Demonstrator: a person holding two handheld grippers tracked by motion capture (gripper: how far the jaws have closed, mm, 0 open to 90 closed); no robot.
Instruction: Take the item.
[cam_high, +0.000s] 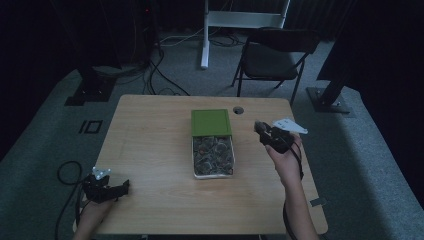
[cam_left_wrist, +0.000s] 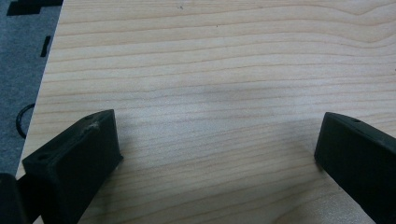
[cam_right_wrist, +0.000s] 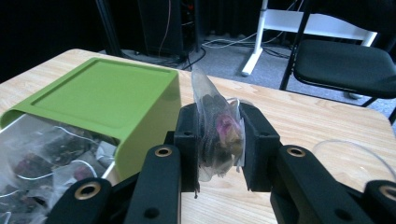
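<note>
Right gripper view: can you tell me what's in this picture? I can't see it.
The right tool pinches a clear tea bag with dried flowers inside, held above a wooden table. To its left sits a box of more bags, with its green lid slid partly back. A black chair stands behind the table.

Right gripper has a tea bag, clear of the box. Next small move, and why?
Probably carry it on to bare table and lower it there. The right gripper is shut on the tea bag, held up beside the green-lidded box; the left gripper sits open and idle.
</note>
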